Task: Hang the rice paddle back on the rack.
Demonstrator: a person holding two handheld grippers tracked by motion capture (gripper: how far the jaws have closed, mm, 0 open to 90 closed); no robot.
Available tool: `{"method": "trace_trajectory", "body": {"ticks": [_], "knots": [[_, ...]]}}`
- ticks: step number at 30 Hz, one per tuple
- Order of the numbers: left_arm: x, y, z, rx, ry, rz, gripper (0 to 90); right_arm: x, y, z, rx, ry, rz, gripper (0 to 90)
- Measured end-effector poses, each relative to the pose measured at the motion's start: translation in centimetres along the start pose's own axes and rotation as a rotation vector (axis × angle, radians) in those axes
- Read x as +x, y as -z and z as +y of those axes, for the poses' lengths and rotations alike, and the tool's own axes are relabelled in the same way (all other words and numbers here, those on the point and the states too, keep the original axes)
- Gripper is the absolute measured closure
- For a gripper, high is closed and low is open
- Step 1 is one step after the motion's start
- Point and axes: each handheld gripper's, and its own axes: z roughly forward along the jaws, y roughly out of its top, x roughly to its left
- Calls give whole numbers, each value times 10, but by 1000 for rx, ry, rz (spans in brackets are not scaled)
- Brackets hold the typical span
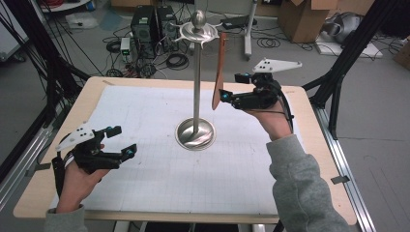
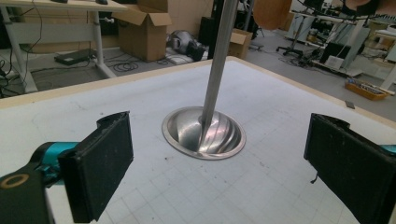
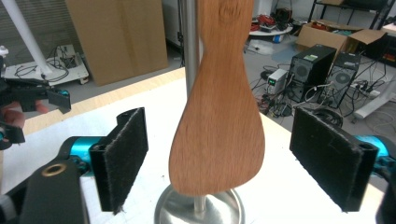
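While the brown wooden spatula (image 3: 217,116) hangs from the tall steel stand (image 1: 196,131), your right gripper (image 1: 226,96) — at its three o'clock — gapes unclamped around the blade; your left gripper (image 1: 124,142) gapes empty.

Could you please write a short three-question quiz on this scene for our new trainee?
1. True or false: the right gripper is clamped on the brown wooden spatula.
2. The spatula hangs from: A) the tall silver metal stand, B) the left gripper, C) a cardboard box.
3. What stands between the left gripper's open jaws, farther off on the white gridded table mat?

Key
1. False: the pads stand clear on both sides.
2. A
3. The stand's round base.
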Motion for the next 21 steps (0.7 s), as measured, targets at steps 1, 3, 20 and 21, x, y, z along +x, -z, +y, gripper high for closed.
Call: {"method": "trace_trajectory", "body": {"ticks": [1, 3, 20, 21], "knots": [[0, -1, 0, -1, 2, -1, 84, 0, 1, -3, -3, -2, 5, 178], [1, -2, 0, -2, 2, -2, 84, 1, 2, -9, 2, -3, 6, 168], [2, -6, -1, -24, -3, 11, 83, 2, 20, -63, -12, -50, -5, 142], [2, -6, -1, -24, -3, 11, 83, 2, 24, -68, -11, -52, -11, 142]]}}
